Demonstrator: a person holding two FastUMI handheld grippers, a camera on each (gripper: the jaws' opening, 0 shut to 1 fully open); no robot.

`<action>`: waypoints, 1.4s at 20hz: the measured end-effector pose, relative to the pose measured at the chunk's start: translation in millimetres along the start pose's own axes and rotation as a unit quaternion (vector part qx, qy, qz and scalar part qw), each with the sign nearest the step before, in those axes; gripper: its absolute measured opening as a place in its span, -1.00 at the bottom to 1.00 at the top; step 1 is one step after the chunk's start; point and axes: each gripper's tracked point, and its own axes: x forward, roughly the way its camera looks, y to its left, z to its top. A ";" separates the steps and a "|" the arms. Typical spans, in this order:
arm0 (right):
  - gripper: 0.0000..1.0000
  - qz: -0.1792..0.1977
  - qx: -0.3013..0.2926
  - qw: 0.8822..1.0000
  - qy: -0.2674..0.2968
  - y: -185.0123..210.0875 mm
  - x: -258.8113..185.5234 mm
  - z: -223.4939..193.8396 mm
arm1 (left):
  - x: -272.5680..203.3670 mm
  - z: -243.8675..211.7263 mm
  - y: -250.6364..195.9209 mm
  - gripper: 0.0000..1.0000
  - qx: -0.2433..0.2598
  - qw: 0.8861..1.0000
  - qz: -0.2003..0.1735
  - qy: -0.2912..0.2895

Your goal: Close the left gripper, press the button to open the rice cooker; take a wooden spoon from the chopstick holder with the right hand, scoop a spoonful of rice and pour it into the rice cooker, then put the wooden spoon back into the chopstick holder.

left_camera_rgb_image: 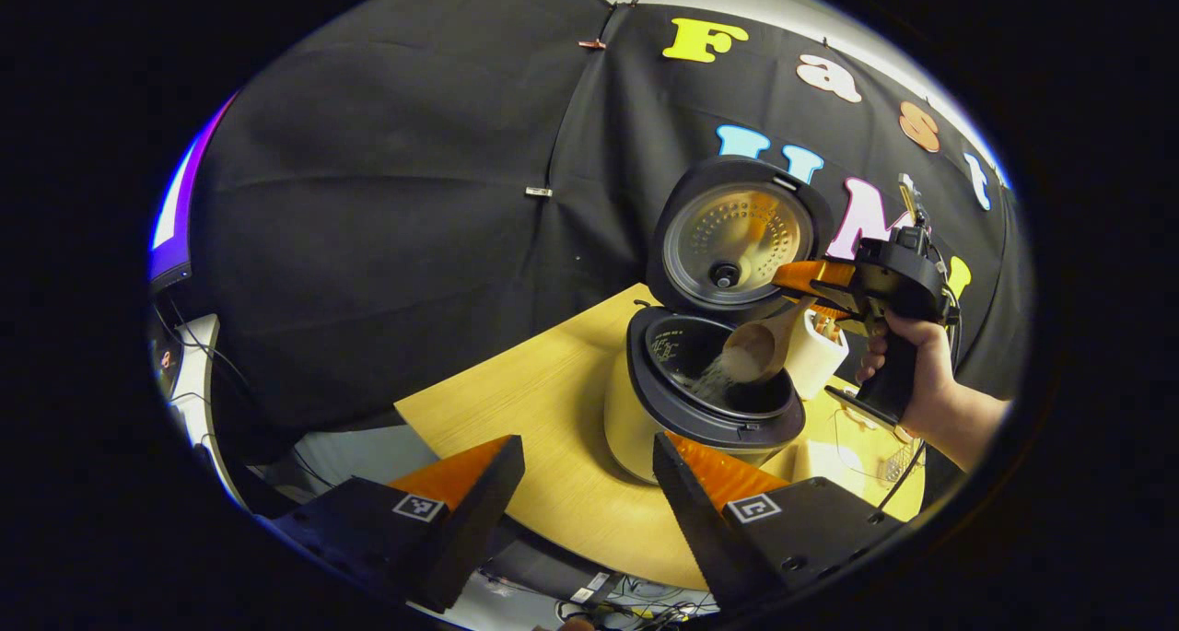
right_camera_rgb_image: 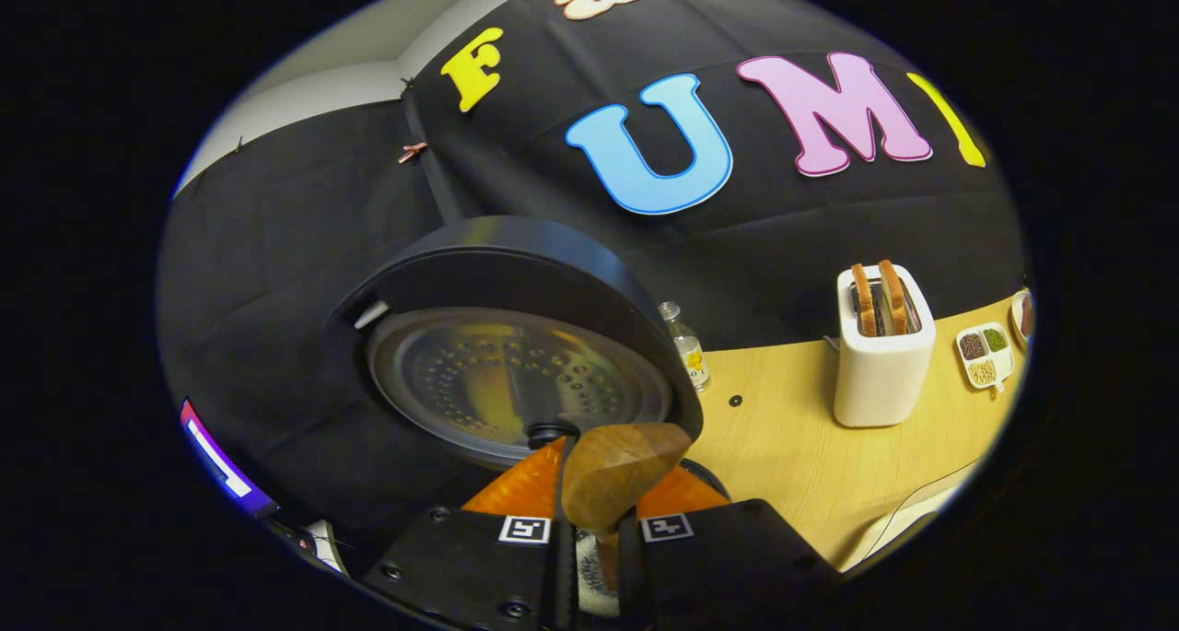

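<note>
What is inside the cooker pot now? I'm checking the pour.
In the pot, rice falls from the tilted spoon. The spoon and rim hide the bottom.

Rice cooker [left_camera_rgb_image: 705, 401] lid up — wooden spoon [left_camera_rgb_image: 763, 344] tilted over pot, rice [left_camera_rgb_image: 709, 382] spilling in

Spoon [left_camera_rgb_image: 761, 345] over open cooker [left_camera_rgb_image: 709, 401]

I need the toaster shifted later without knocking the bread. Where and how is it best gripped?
Grip the toaster low across its narrow white body, coming in level from the table side. Two bread slices stand up from its top slots, so a grasp from above would likely hit them.
</note>
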 end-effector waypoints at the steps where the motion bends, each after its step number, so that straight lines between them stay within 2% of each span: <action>1: -0.58 0.004 -0.015 1.000 0.000 4.1 -0.2 0.4 | 0.4 0.8 0.5 0.91 0.001 1.000 0.001 -0.001; 7: -0.58 0.029 -0.087 0.996 0.000 24.6 1.5 -2.9 | 0.7 0.9 2.8 0.91 0.002 1.000 0.011 -0.002; 11: -0.58 0.064 -0.172 0.983 -0.001 46.9 0.9 -12.8 | 0.9 -2.1 6.8 0.91 -0.001 1.000 0.017 -0.001; 16: -0.58 0.091 -0.207 0.974 0.003 62.7 -4.9 -23.0 | -1.7 -1.2 9.9 0.91 -0.015 1.000 0.022 -0.005; 18: -0.58 0.097 -0.233 0.968 0.007 65.6 -6.9 -30.8 | -2.9 1.0 10.1 0.91 -0.008 1.000 0.024 -0.010; 19: -0.58 0.099 -0.250 0.963 0.009 66.6 -9.2 -34.9 | -3.5 1.9 9.9 0.84 -0.003 1.000 0.025 -0.011; 21: -0.58 0.107 -0.270 0.957 0.015 70.3 -14.1 -42.0 | -3.0 3.1 8.7 0.92 0.005 1.000 0.024 -0.014; 25: -0.58 0.115 -0.273 0.955 0.015 74.8 -17.5 -39.9 | -6.0 3.5 6.6 0.91 0.007 1.000 0.021 -0.016; 28: -0.58 0.106 -0.215 0.971 0.011 73.6 -21.8 -22.6 | -10.1 4.6 3.2 0.91 0.015 0.999 0.020 -0.021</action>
